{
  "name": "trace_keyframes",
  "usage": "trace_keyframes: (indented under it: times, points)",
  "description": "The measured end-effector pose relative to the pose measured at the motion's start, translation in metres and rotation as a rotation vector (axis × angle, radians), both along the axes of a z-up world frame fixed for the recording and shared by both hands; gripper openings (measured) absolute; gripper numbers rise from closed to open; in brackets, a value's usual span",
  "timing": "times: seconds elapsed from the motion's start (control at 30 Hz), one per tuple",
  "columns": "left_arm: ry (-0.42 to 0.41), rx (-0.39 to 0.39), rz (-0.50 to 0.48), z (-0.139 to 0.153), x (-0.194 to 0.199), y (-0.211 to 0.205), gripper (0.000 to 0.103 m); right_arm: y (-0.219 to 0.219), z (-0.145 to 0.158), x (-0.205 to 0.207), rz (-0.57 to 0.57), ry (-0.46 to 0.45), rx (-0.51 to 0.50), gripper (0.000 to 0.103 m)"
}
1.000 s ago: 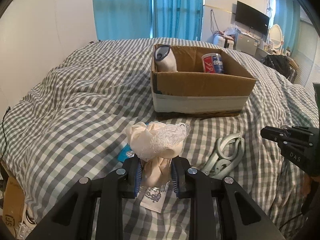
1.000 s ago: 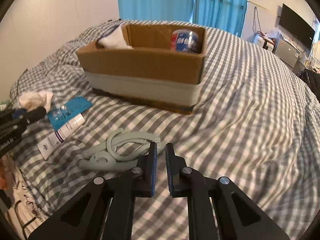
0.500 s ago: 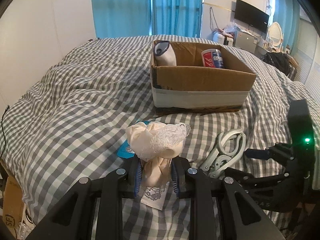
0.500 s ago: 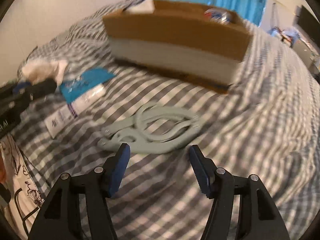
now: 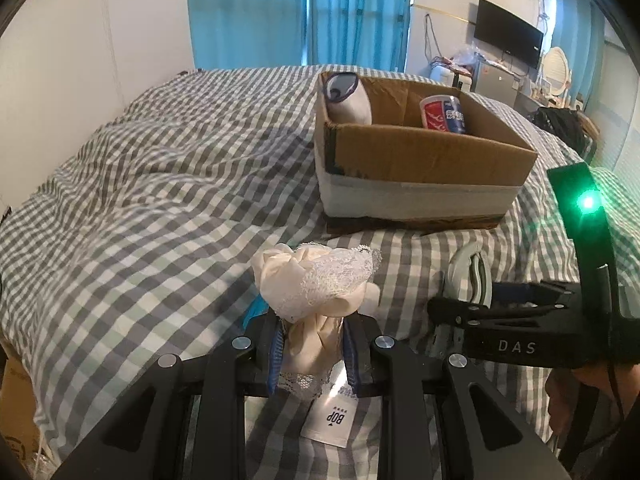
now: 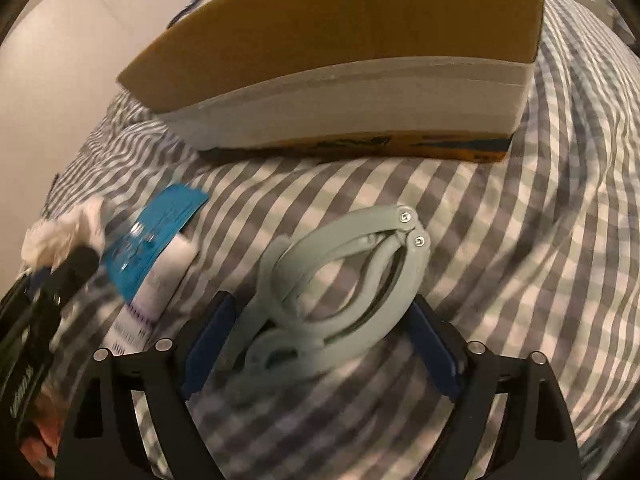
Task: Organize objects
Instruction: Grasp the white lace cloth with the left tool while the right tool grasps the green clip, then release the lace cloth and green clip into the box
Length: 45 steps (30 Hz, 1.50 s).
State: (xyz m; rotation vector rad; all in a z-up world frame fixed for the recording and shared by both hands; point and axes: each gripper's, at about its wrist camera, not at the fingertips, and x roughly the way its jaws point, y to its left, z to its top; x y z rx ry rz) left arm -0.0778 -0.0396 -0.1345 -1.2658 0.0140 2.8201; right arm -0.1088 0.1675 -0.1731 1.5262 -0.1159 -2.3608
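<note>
Left gripper: yours is clenched on one cream lace cloth bundle, lifted just above the checked bed, same grasp as a second ago.
Under it: one white tube and one blue packet, touching each other.
Right gripper: your fingers are spread wide either side of one grey folding hanger; a second ago they were nearly closed and short of it.
Hanger: flat on the bed, near side of the box.
Box: one cardboard box, farther back, holding one white bottle and one red-and-blue can.
</note>
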Motion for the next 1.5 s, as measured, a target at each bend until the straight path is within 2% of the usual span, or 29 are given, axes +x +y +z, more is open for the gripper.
trace_keyframes:
  times: [0.07, 0.1, 0.13, 0.17, 0.2, 0.27, 0.43, 0.63, 0.83, 1.03, 1.17, 1.33, 1.5]
  points:
    - [-0.005, 0.005, 0.005, -0.002, -0.001, -0.003, 0.025, -0.006, 0.002, 0.002, 0.014, 0.028, 0.034, 0.079]
    - [-0.008, 0.010, 0.009, -0.002, -0.001, -0.004, 0.025, -0.009, 0.004, 0.003, 0.022, 0.042, 0.050, 0.073]
    - [-0.007, 0.013, 0.010, -0.001, 0.000, -0.004, 0.025, -0.011, 0.005, 0.005, 0.028, 0.061, 0.065, 0.060]
    - [-0.005, 0.014, 0.010, -0.001, 0.000, -0.004, 0.025, -0.013, 0.008, 0.008, 0.031, 0.083, 0.088, 0.042]
    - [-0.001, 0.012, 0.010, 0.000, 0.001, -0.004, 0.025, -0.013, 0.010, 0.009, 0.033, 0.091, 0.097, 0.039]
    - [0.003, 0.009, 0.007, 0.002, 0.003, -0.003, 0.025, -0.012, 0.013, 0.013, 0.040, 0.104, 0.086, 0.027]
    - [0.017, 0.004, 0.004, 0.009, 0.010, -0.002, 0.025, -0.009, 0.032, 0.029, 0.050, 0.177, 0.111, 0.014]
    - [0.051, -0.001, -0.007, 0.027, 0.018, 0.006, 0.025, -0.004, 0.066, 0.051, 0.058, 0.283, 0.137, 0.013]
    - [0.139, -0.033, -0.063, 0.066, 0.012, 0.025, 0.025, 0.015, 0.108, 0.053, 0.054, 0.353, 0.100, 0.013]
    - [0.220, -0.010, -0.109, 0.111, -0.028, 0.042, 0.025, 0.026, 0.172, 0.033, 0.034, 0.481, 0.050, 0.013]
    - [0.244, 0.009, -0.118, 0.124, -0.060, 0.051, 0.025, 0.033, 0.201, 0.010, 0.035, 0.527, 0.041, 0.013]
    - [0.213, 0.016, -0.117, 0.114, -0.111, 0.063, 0.025, 0.032, 0.202, -0.036, 0.051, 0.499, 0.017, 0.013]
    - [0.132, 0.024, -0.156, 0.082, -0.157, 0.071, 0.025, 0.030, 0.169, -0.080, 0.080, 0.425, 0.013, 0.013]
